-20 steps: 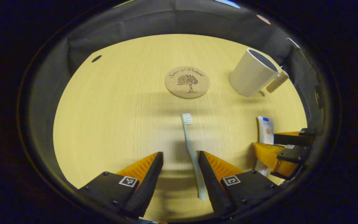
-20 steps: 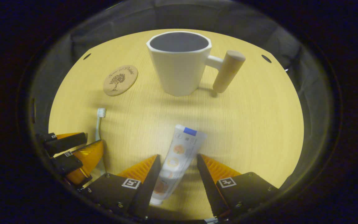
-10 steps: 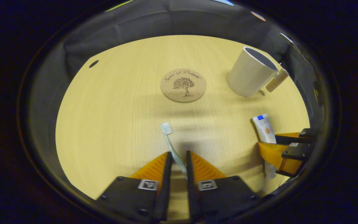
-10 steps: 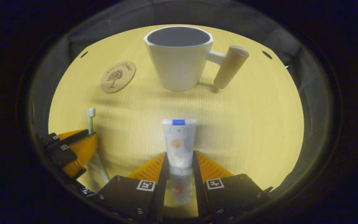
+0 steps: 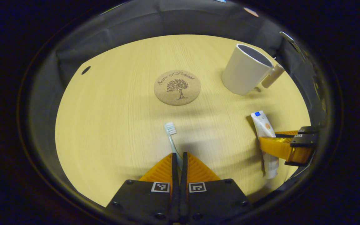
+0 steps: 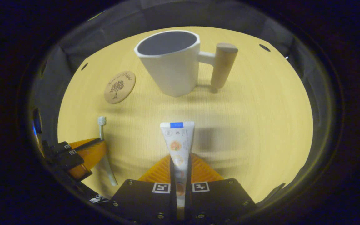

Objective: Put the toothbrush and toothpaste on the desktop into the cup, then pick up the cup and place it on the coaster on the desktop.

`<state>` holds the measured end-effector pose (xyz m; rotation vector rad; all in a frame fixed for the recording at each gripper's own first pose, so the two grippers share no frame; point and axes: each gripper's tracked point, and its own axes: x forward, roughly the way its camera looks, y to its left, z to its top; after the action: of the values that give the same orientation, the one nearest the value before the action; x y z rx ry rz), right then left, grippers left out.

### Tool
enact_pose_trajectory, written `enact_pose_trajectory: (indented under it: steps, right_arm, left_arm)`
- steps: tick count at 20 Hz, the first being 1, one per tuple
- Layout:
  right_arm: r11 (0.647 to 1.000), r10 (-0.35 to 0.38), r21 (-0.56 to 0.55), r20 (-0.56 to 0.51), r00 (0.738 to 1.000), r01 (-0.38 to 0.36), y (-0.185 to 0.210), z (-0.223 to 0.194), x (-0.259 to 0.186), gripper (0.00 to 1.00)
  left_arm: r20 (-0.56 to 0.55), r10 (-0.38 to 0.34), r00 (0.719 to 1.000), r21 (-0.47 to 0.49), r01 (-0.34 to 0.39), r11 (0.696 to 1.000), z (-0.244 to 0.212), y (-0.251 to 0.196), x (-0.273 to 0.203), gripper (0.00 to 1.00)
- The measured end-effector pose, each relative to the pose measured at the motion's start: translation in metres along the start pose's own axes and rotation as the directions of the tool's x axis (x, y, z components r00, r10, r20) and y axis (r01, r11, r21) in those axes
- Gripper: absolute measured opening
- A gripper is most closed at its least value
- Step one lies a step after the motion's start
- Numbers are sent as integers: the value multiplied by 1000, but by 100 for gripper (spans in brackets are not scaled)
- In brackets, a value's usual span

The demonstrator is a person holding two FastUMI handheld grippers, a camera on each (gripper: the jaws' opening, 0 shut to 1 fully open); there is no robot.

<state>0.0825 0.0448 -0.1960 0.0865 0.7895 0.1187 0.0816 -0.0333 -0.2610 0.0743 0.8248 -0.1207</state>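
While my left gripper (image 5: 179, 156) pinched the toothbrush (image 5: 171, 134) by its handle, bristle head pointing forward over the wooden desktop (image 5: 111, 118), my right gripper (image 6: 180, 159) was clamped on the toothpaste tube (image 6: 177, 140), crimped end forward. Ahead of the tube the white cup (image 6: 169, 67) with its wooden handle stood upright, and the cork coaster (image 6: 119, 86) lay bare to its left.
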Motion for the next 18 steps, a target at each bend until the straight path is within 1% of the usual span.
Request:
enact_pose_trajectory:
  steps: [2, 4, 6, 10, 14, 18]
  right_arm:
    - [1000, 9, 17, 10, 1000, -9, 1, 1, 1, 11]
    - [1000, 8, 5, 14, 1000, -8, 1, 0, 3, 11]
    - [1000, 21, 10, 28, 999, -22, 3, 1, 1, 11]
    - [998, 58, 28, 91, 994, -61, 2, 8, -8, 11]
    - [997, 67, 13, 183, 981, -71, 2, 19, -18, 11]
    - [996, 85, 3, 281, 956, -90, 3, 44, -52, 11]
  left_arm:
    - [16, -17, 1000, -9, 17, 1000, 2, -3, 0, 8]
    - [17, -25, 1000, -4, 25, 1000, 1, -5, -1, 7]
    - [44, -20, 999, -11, 21, 1000, 5, -3, -7, 8]
    - [117, 0, 993, 6, 0, 1000, 16, 7, -25, 7]
    - [191, -7, 982, -4, 8, 1000, 28, 6, -39, 8]
    - [270, -14, 963, -28, 22, 999, 40, 10, -61, 7]
